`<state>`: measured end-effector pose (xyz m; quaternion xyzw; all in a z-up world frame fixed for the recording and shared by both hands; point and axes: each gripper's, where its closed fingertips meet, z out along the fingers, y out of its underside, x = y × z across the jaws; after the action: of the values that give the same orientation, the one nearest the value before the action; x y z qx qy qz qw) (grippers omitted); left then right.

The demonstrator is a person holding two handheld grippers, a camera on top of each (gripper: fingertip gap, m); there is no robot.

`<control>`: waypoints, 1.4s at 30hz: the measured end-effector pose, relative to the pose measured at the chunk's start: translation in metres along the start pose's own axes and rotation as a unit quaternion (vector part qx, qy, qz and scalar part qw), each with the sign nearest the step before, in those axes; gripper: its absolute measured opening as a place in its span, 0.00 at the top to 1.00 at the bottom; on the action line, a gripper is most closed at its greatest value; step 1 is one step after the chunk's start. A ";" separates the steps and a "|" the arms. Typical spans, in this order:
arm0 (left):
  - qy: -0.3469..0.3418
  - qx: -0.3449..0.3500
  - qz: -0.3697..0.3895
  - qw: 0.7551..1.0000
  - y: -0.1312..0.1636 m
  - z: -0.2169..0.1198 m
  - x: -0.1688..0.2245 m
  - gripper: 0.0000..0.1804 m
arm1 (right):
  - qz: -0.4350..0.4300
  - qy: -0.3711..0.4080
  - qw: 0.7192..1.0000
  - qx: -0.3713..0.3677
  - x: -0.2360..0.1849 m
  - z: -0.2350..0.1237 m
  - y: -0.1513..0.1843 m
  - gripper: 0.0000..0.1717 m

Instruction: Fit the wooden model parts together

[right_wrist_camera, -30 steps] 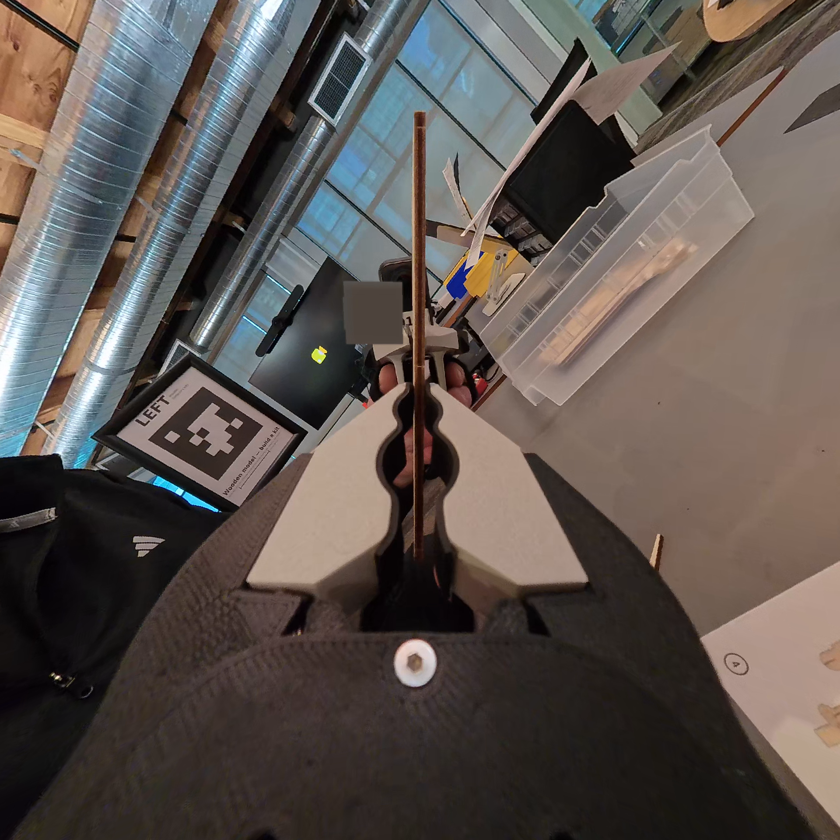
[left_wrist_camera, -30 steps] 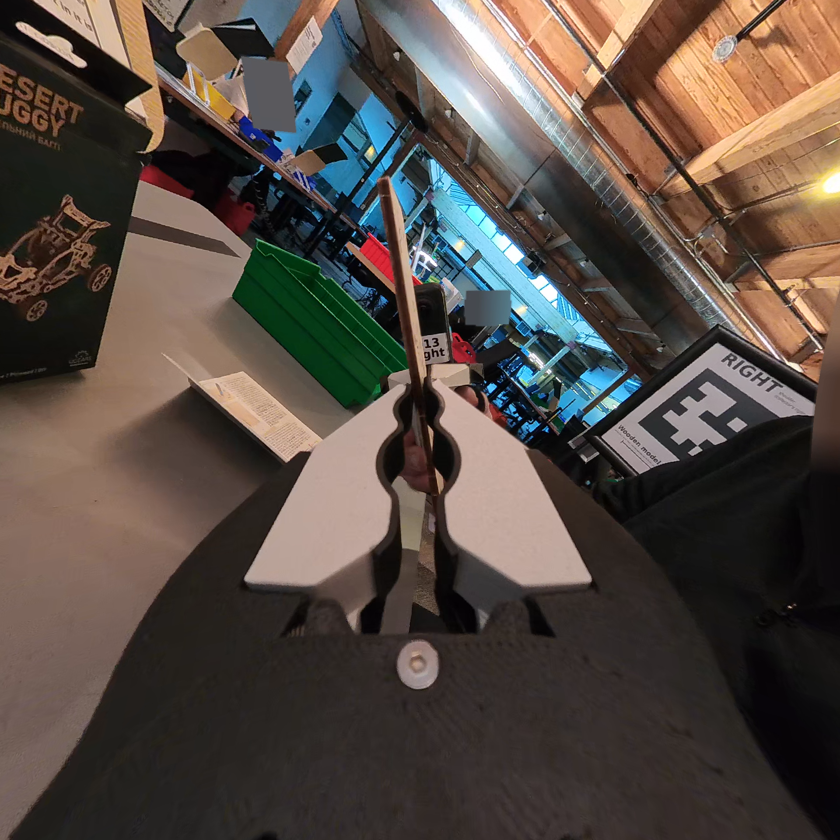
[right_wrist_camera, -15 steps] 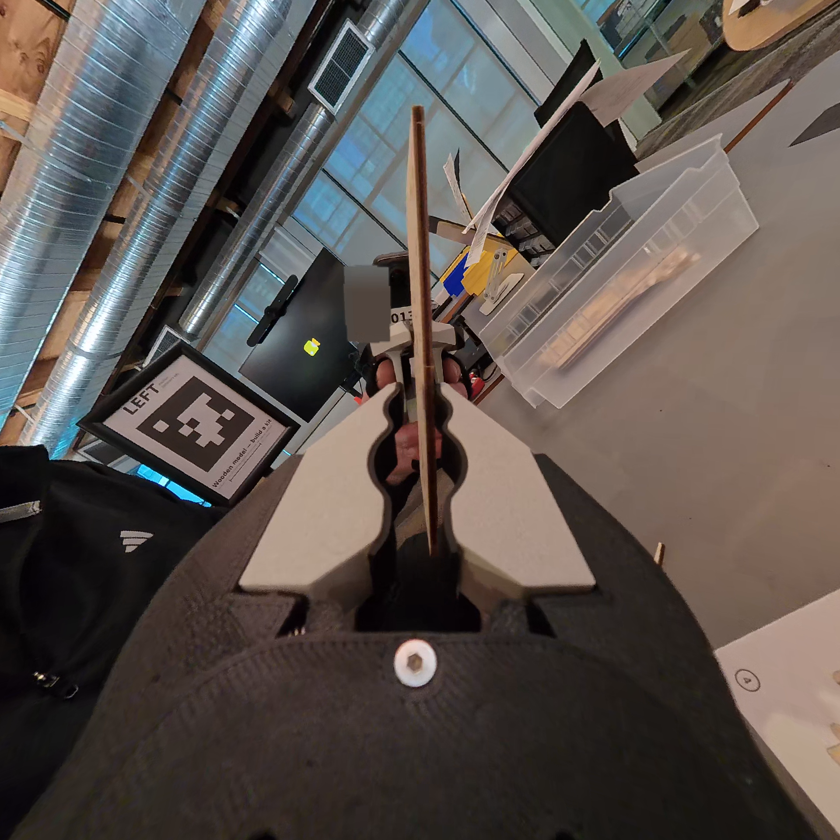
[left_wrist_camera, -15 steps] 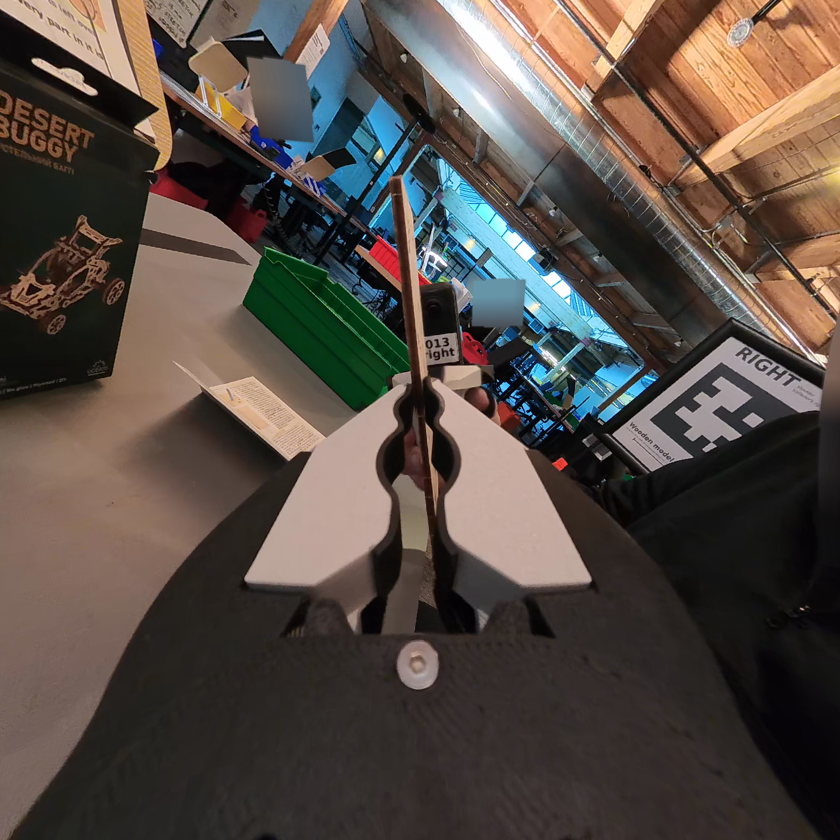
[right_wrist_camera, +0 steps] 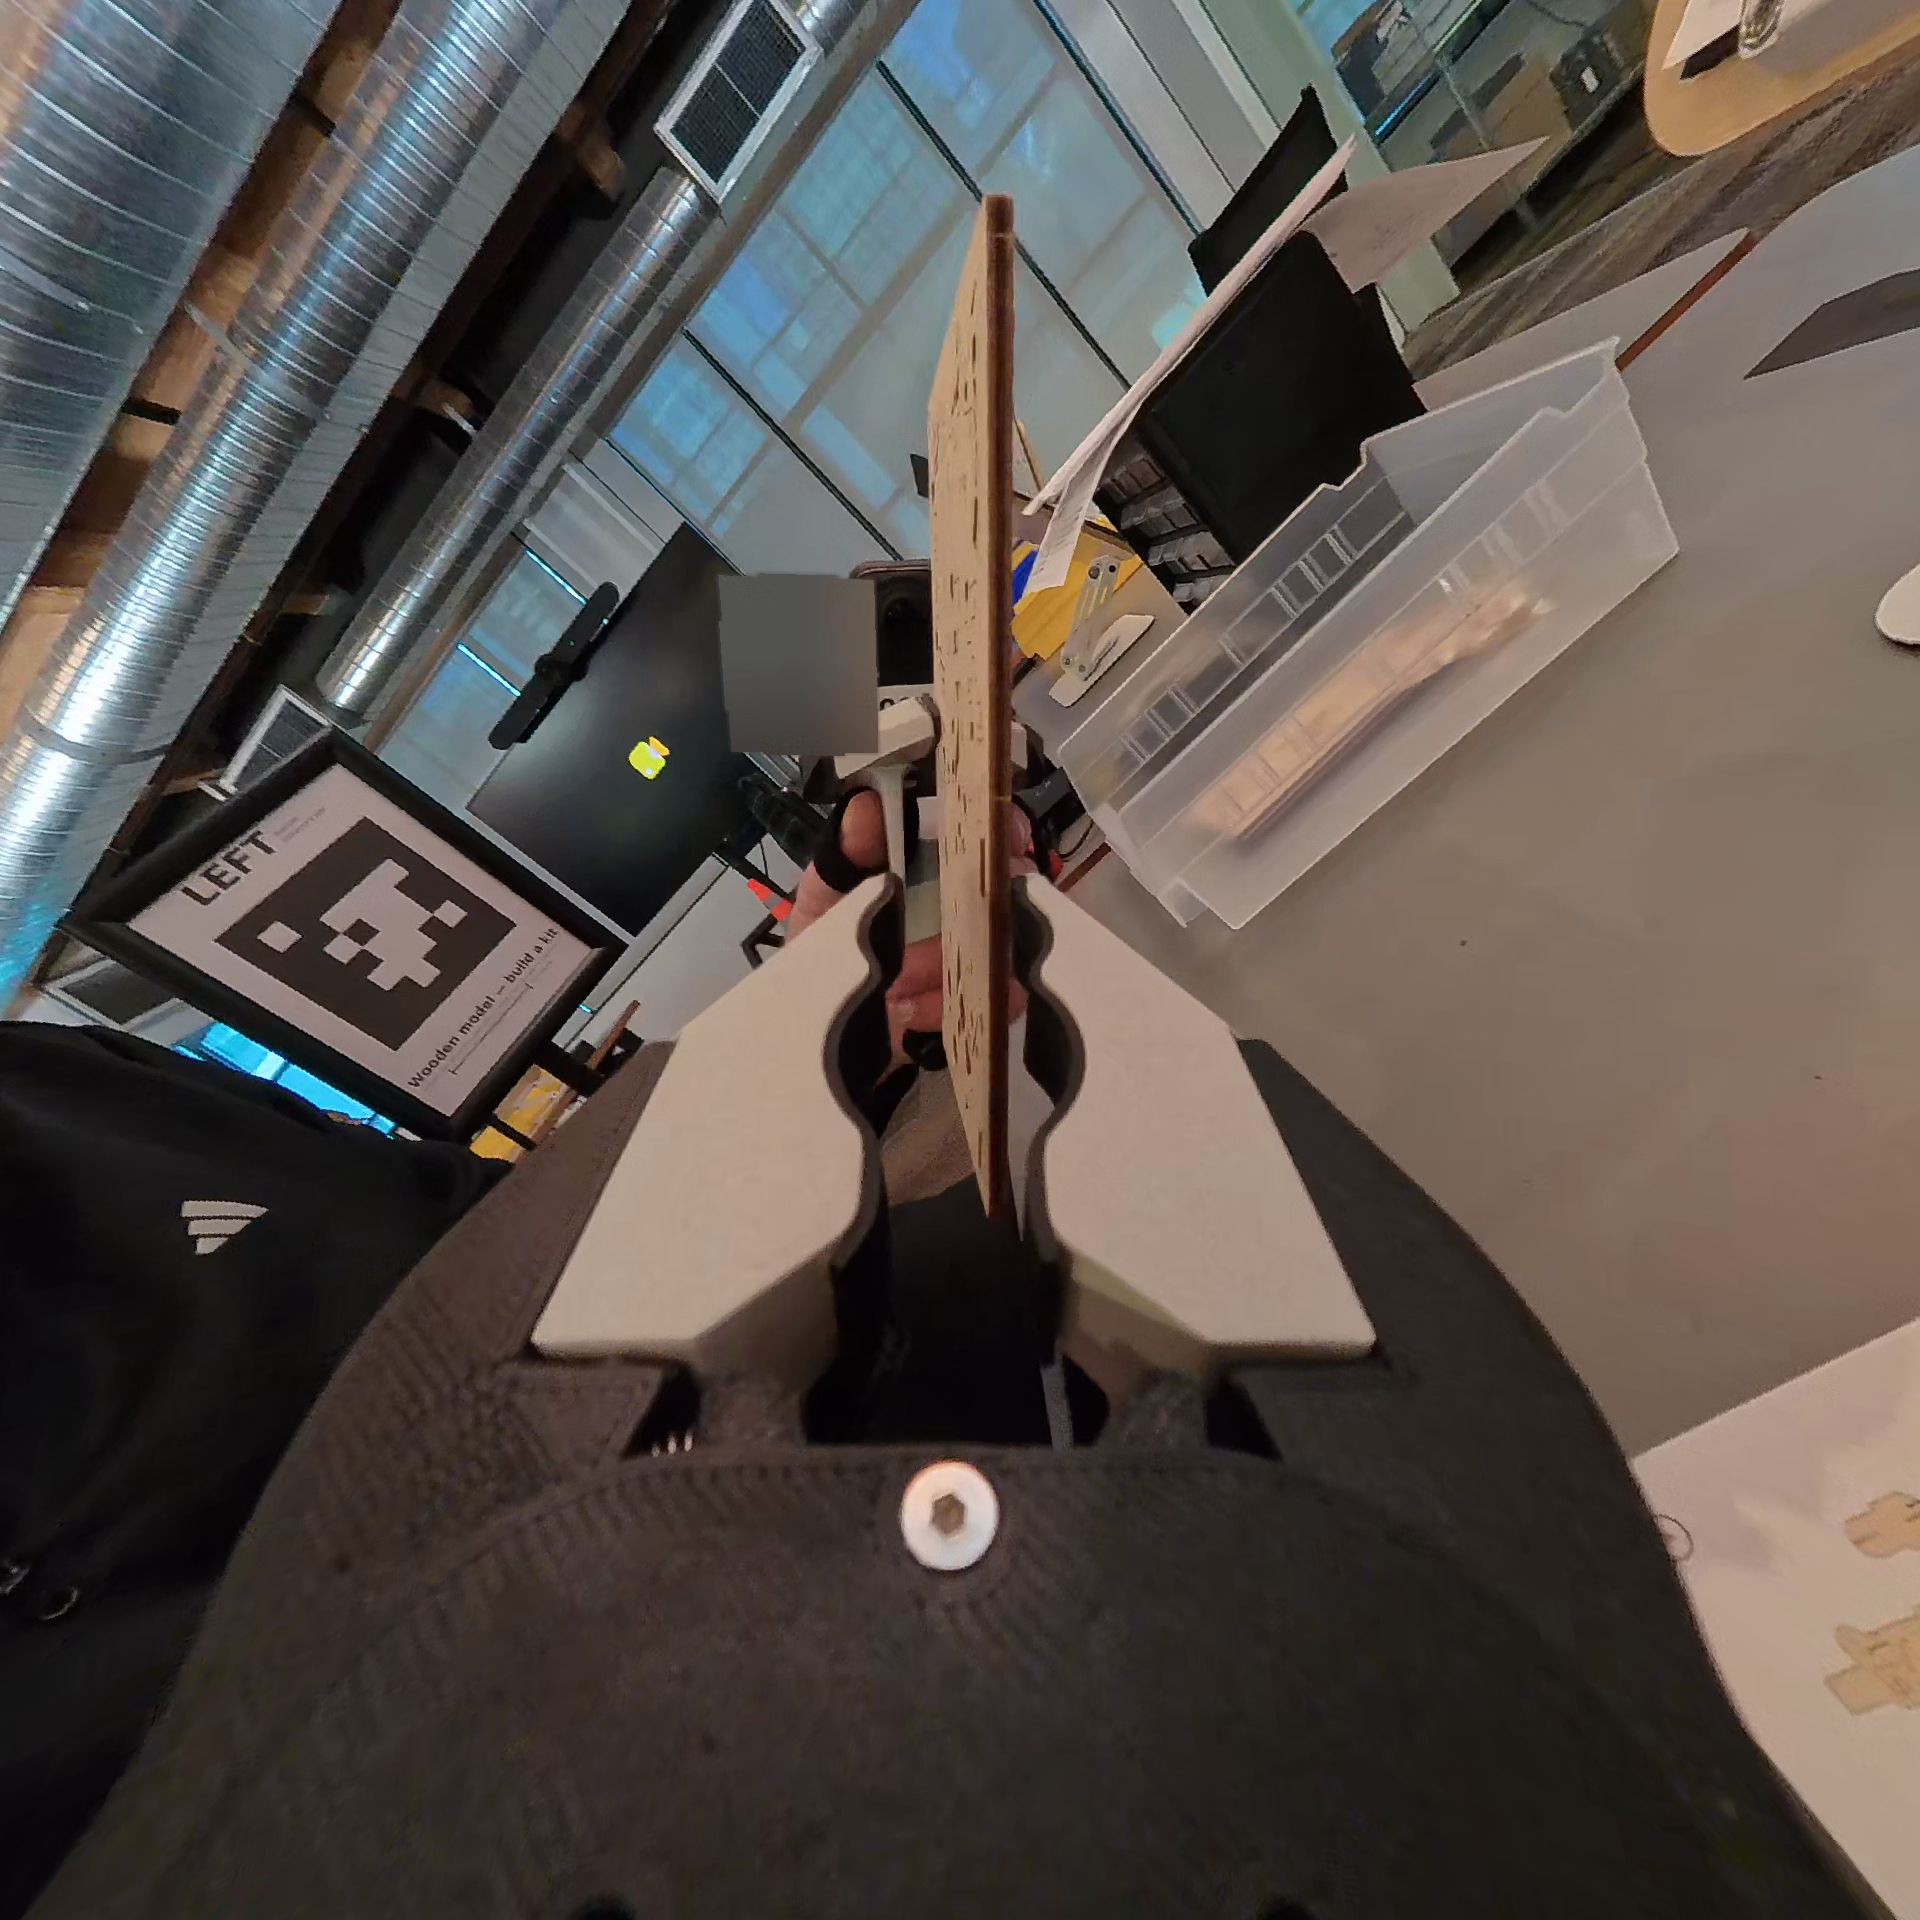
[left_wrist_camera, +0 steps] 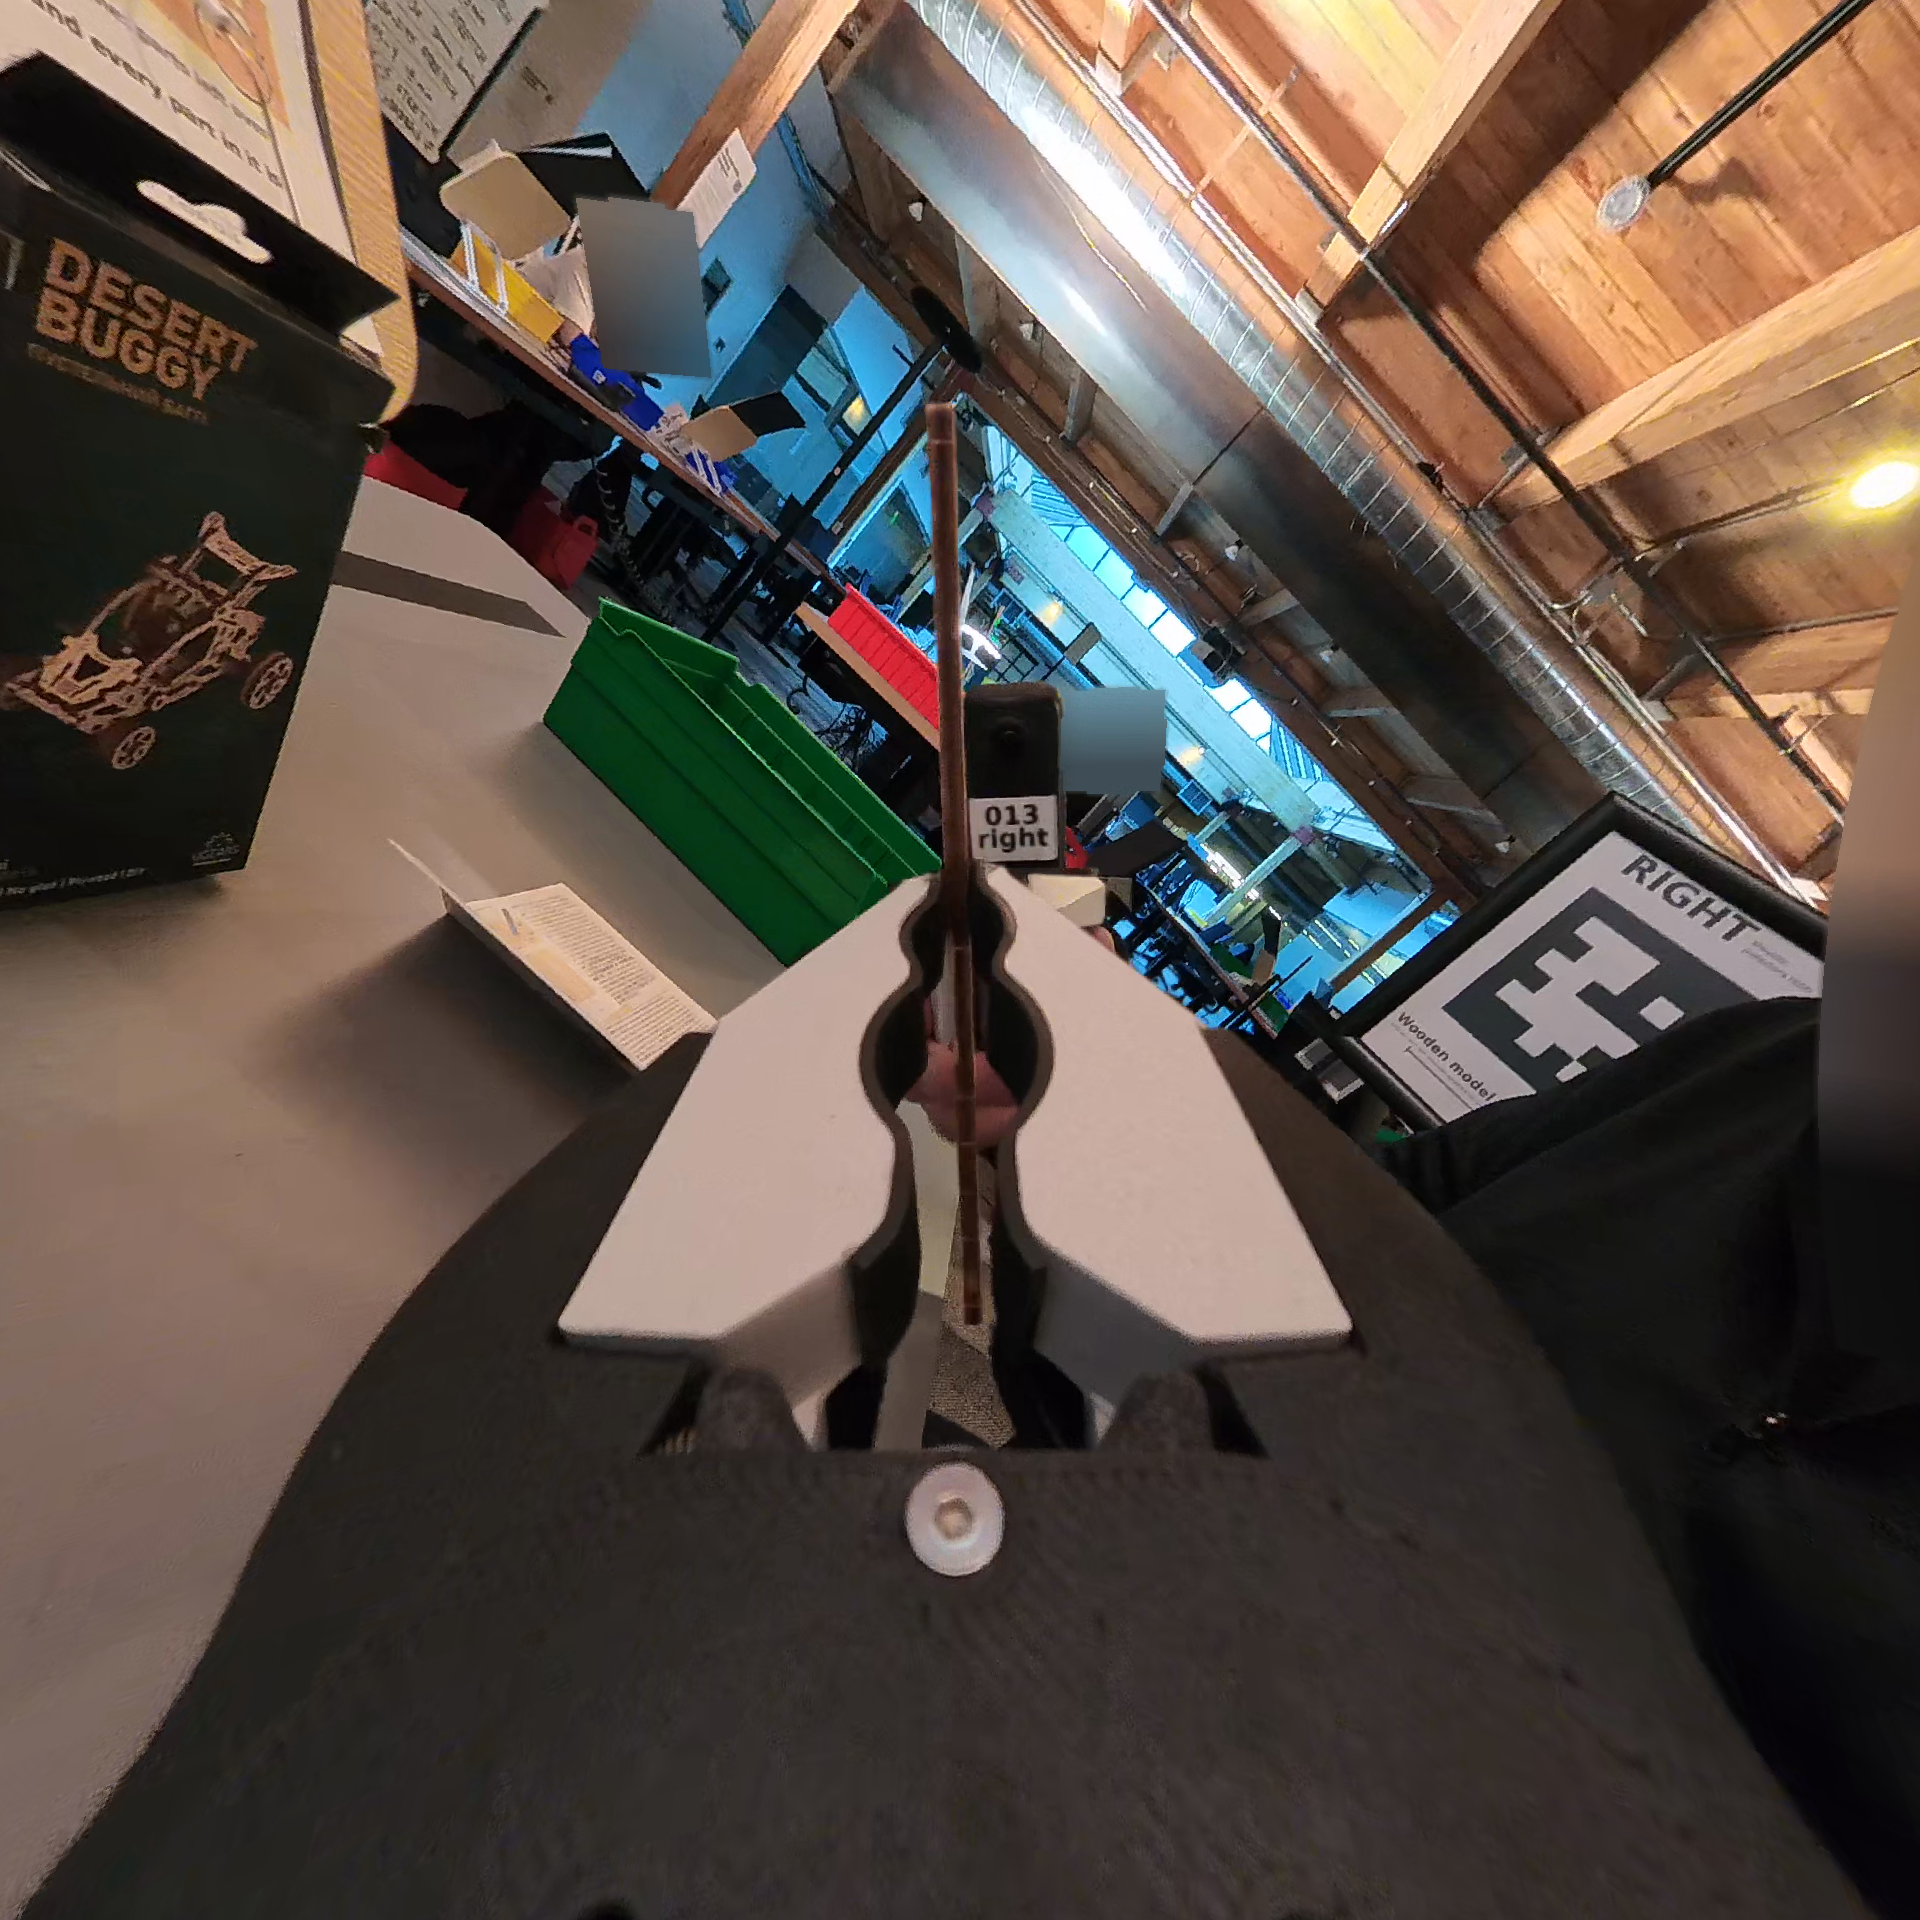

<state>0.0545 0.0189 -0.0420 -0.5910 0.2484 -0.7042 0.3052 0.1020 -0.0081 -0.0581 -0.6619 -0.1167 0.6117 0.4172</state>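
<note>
Left wrist view, and straight to the wooden sheet (left_wrist_camera: 943,623): seen edge-on, standing upright, pinched between both pads of the left gripper (left_wrist_camera: 958,883). Clenched tight, no daylight on either side of the thin brown edge. Held up off the grey table (left_wrist_camera: 208,1143), well above it.

Left of the sheet and farther back, a green bin (left_wrist_camera: 727,748). Farther left again, a dark kit box (left_wrist_camera: 156,520) standing upright. Below and left of the sheet, a folded leaflet (left_wrist_camera: 571,956) lying on the table. Right of the sheet, a framed marker sign (left_wrist_camera: 1610,987) leaning at an angle.

Over to the right wrist view. Same sheet (right_wrist_camera: 966,520), now showing its pale, laser-cut face as well as the dark edge. Standing between the fingers of the right gripper (right_wrist_camera: 956,894), but not gripped: released, jaws parted, a clear gap between the left-hand finger (right_wrist_camera: 790,1039) and the face of the sheet. Close against the right-hand finger (right_wrist_camera: 1122,1091); cannot tell whether touching. Just behind the sheet, a hand (right_wrist_camera: 914,987) on the far gripper.

Right of the sheet, a clear plastic tray (right_wrist_camera: 1403,623) on the table. Left of the sheet, a second framed marker sign (right_wrist_camera: 343,935). Low and far right of the sheet, a white instruction page (right_wrist_camera: 1787,1610).
</note>
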 end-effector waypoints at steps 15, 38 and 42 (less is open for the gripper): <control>-0.037 0.018 0.036 0.999 -0.029 -0.021 0.004 0.82 | 0.025 0.002 1.000 0.011 -0.001 0.006 -0.002 1.00; -0.525 -0.197 0.148 0.814 -0.110 -0.236 -0.151 0.57 | -0.009 0.199 0.974 -0.112 0.049 0.091 0.073 0.99; -0.580 -0.267 0.098 0.764 -0.073 -0.263 -0.190 0.46 | 0.001 0.237 0.964 -0.122 0.066 0.099 0.094 0.99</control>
<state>-0.1923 0.2040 -0.1666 -0.9166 0.2584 -0.0991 0.2885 -0.0063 0.0172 -0.1607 -0.8340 -0.0876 0.4185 0.3487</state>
